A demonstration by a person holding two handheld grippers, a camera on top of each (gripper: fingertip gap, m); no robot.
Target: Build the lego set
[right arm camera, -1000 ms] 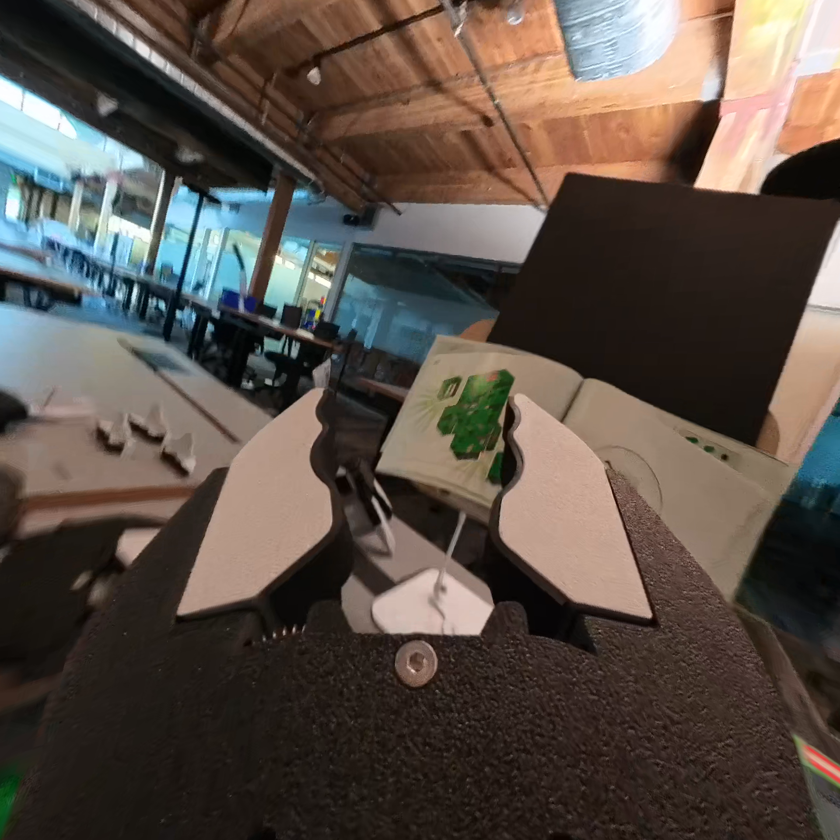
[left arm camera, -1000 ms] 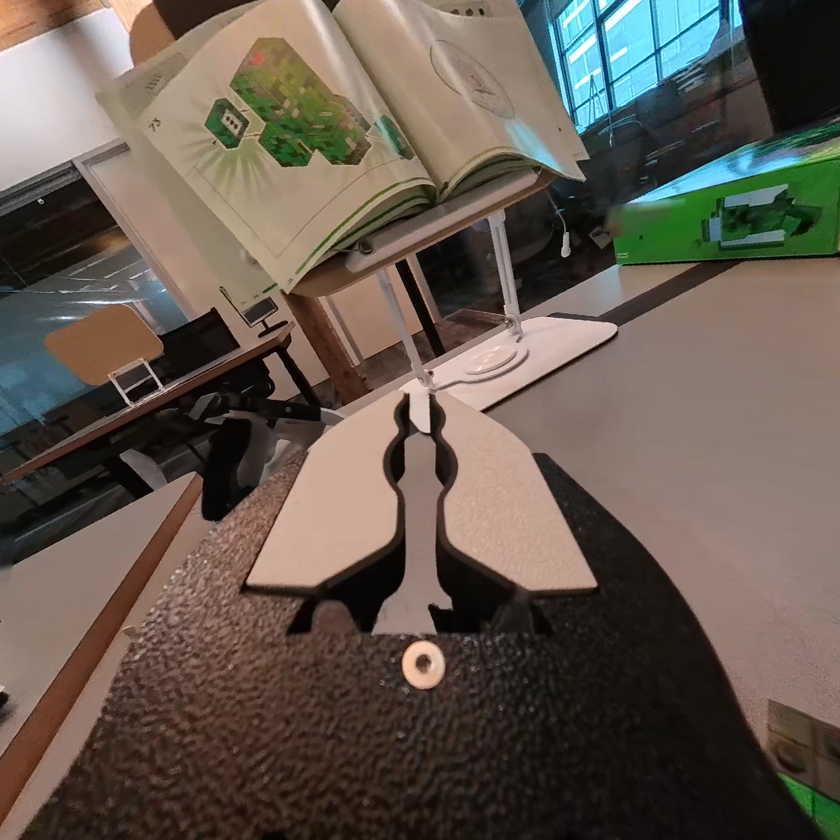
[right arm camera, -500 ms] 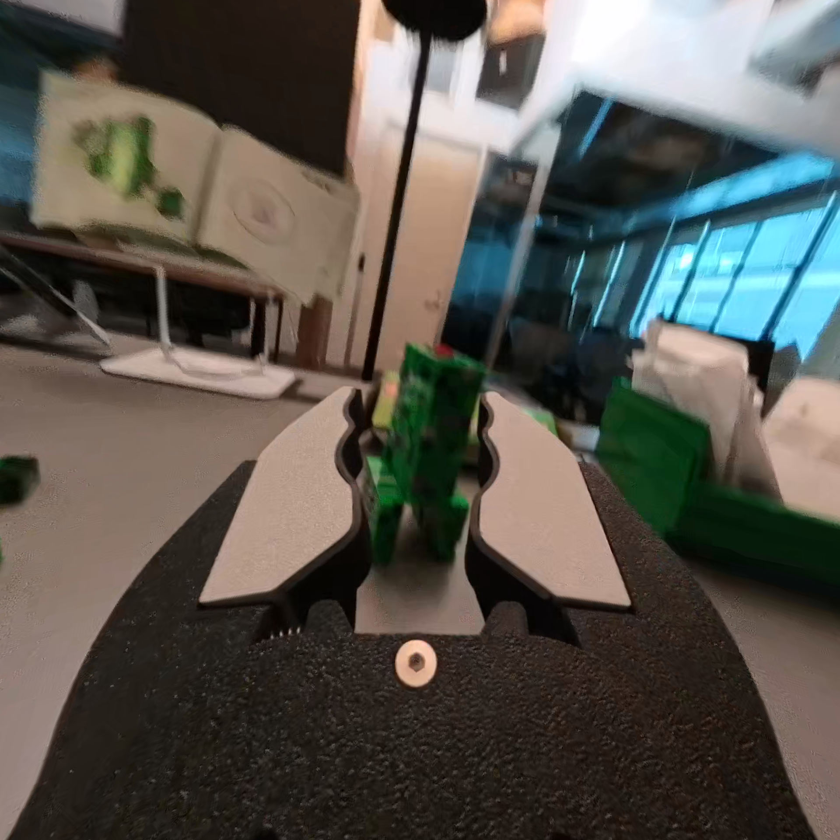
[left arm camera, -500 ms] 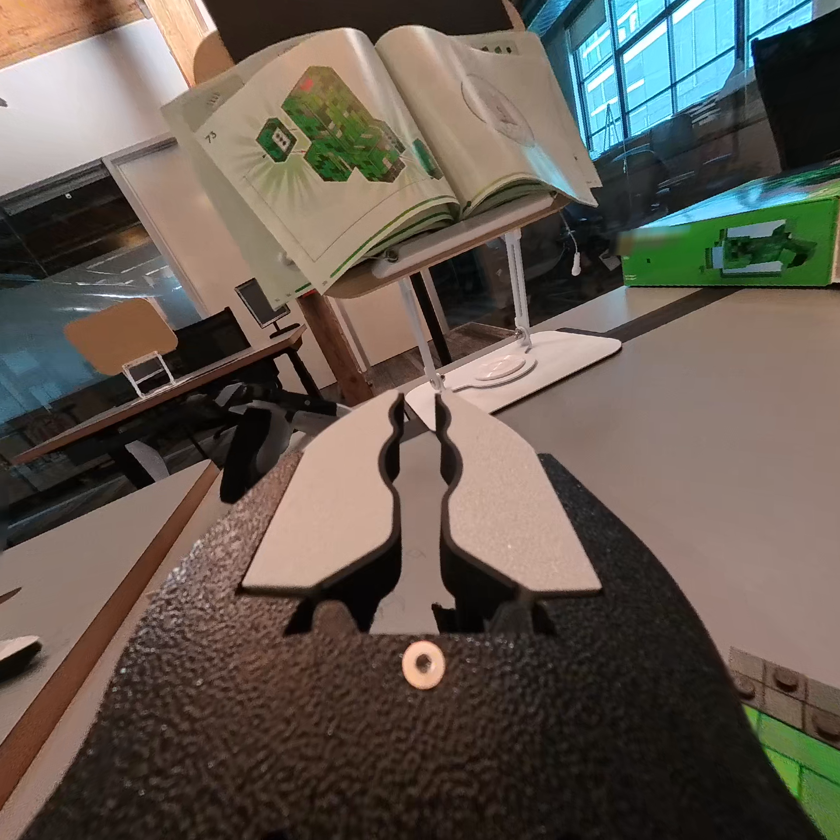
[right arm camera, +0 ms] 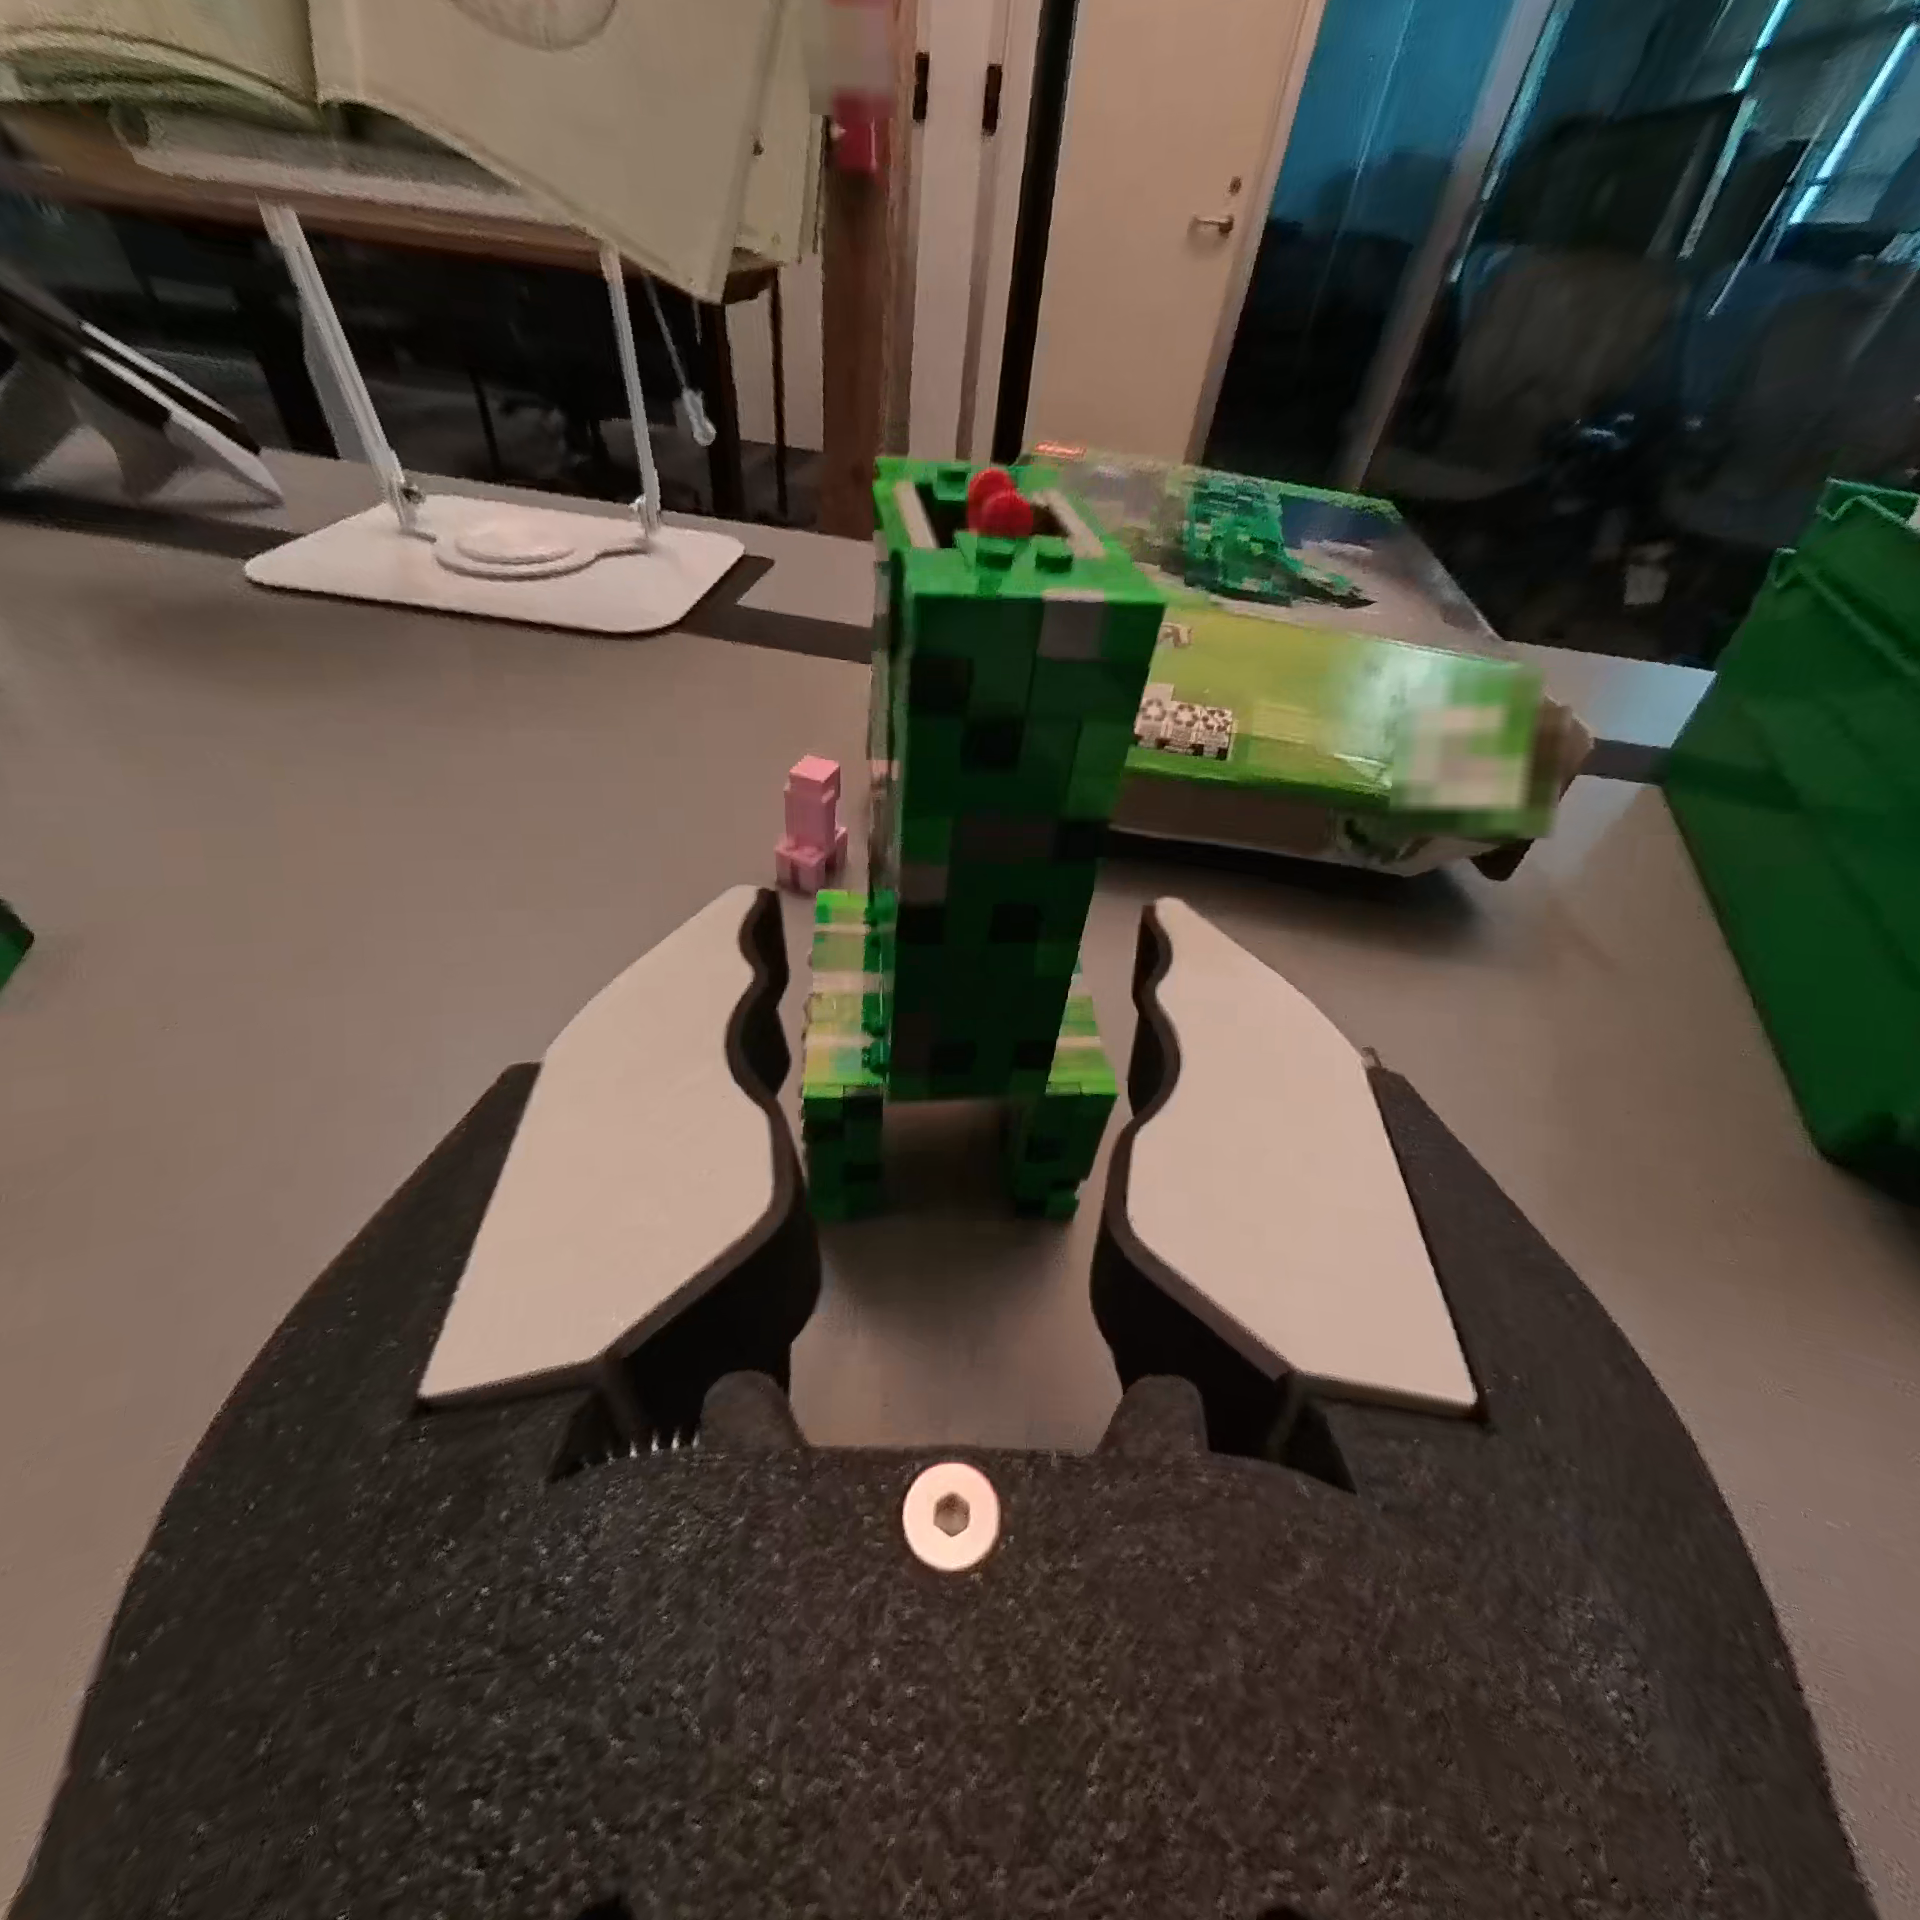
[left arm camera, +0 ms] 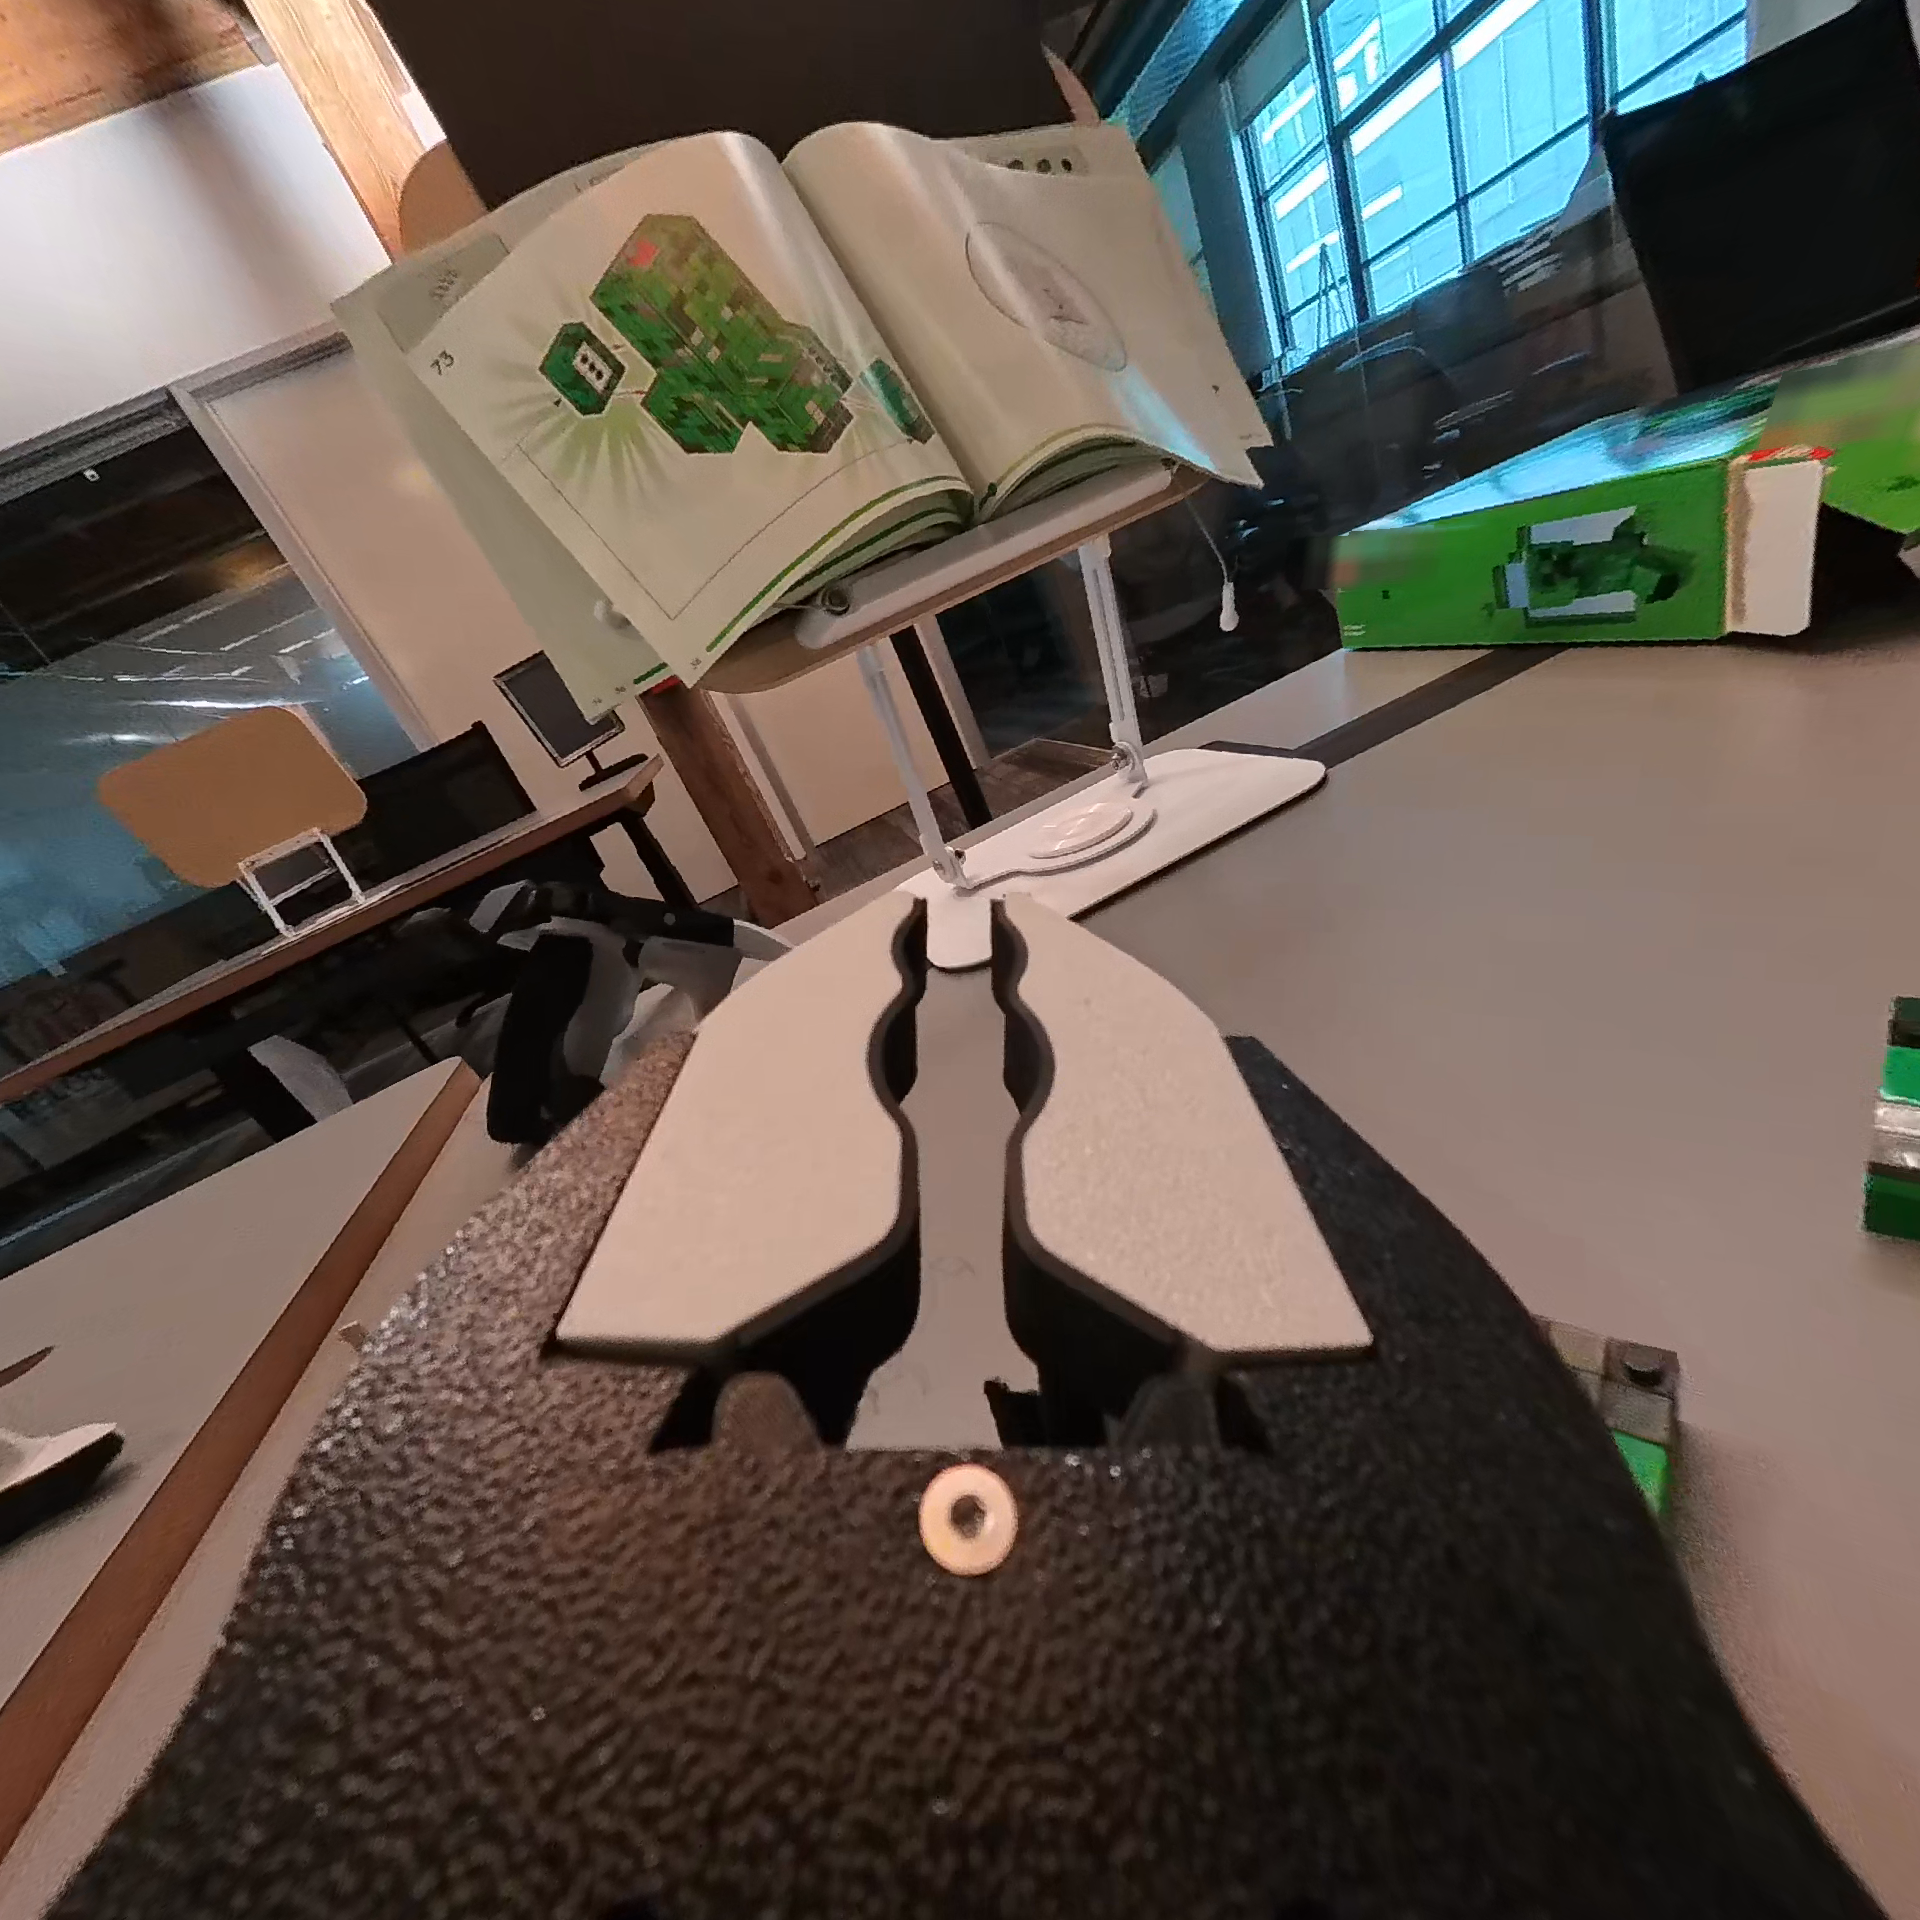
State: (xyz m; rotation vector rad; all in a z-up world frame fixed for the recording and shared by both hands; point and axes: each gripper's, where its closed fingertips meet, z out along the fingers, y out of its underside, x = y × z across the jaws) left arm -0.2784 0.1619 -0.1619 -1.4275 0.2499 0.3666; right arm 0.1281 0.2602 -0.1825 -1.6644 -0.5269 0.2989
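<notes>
Right wrist view is showing the right gripper [right arm camera: 951,935] spread wide and grasping nothing, its two fingers flanking the legs of the green lego figure [right arm camera: 992,831] without touching them, seemingly lined up to pinch the model low down where it is widest. That figure is standing upright on the grey counter [right arm camera: 364,831], its open top showing red pieces, probably awaiting the head. A small pink figure [right arm camera: 810,826] is sitting just beside it, and the set's box [right arm camera: 1299,717] is lying behind. Left wrist view is showing the left gripper [left arm camera: 956,920] nearly closed on nothing, pointing toward the instruction book [left arm camera: 810,364], which is propped open on a white stand [left arm camera: 1122,821] so the page faces the builder.
</notes>
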